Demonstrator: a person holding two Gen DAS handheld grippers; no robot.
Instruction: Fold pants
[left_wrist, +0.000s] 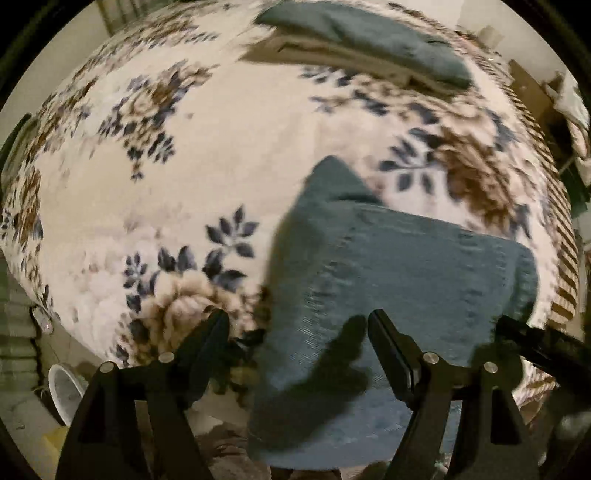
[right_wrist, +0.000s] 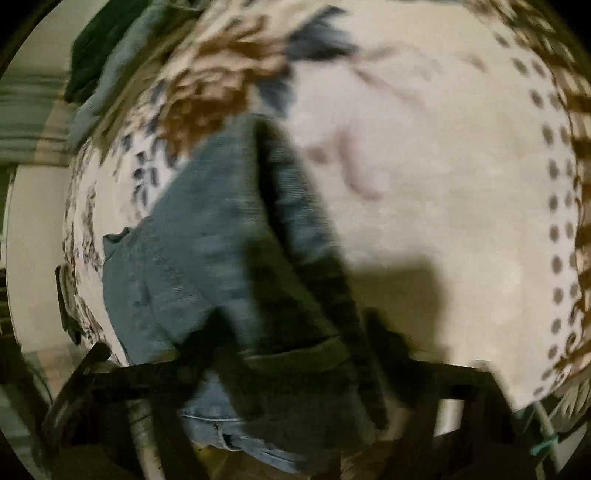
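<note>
On the bed's floral blanket (left_wrist: 229, 147) the denim pants (left_wrist: 388, 280) lay doubled over but still loose, more folding apparently due; the left claw (left_wrist: 299, 325) stood spread above them, the right claw's (right_wrist: 295, 332) state too blurred to tell.

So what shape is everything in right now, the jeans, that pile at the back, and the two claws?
Jeans: partly folded, lying on the flowered blanket.
Pile of clothes: folded and stacked at the blanket's far end.
Left claw: open, holding nothing, over the jeans' edge.
Right claw: too blurred to tell open or shut; it is above the jeans.
White bowl: on the floor beside the bed.
</note>
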